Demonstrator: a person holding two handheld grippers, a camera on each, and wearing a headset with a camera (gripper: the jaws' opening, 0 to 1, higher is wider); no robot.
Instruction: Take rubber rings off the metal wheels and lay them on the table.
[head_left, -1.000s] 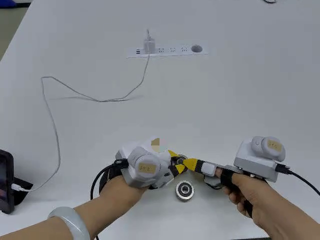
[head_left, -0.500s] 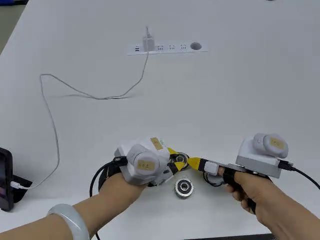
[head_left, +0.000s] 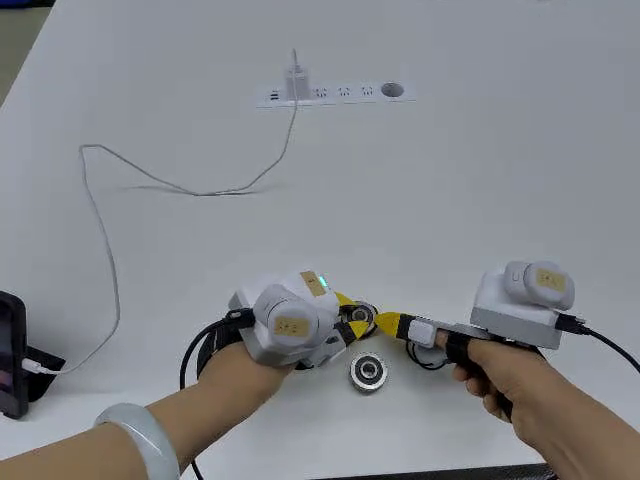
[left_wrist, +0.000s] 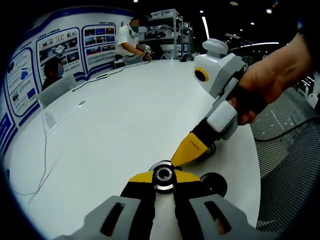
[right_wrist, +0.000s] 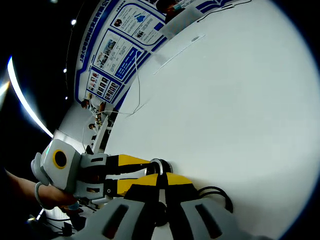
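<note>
My left gripper (head_left: 350, 325) is shut on a small metal wheel (head_left: 359, 318), which its own view shows between the yellow jaw tips (left_wrist: 164, 175). My right gripper (head_left: 380, 324) comes in from the right, shut, its yellow tips pinching at the wheel's rim (right_wrist: 159, 166), where the black rubber ring sits. A second wheel (head_left: 368, 372) lies flat on the table just in front of the two grippers. Loose black rubber rings (right_wrist: 216, 195) lie on the table under the right gripper, also seen in the head view (head_left: 428, 360).
A white power strip (head_left: 330, 95) with a plugged charger lies at the far side; its grey cable (head_left: 100, 240) loops left to a black phone (head_left: 10, 355) at the left edge. The white table (head_left: 450, 200) stretches wide beyond the grippers.
The head view has shifted a little. Both grippers stay locked at the same wheel, with no clear move of the ring.
</note>
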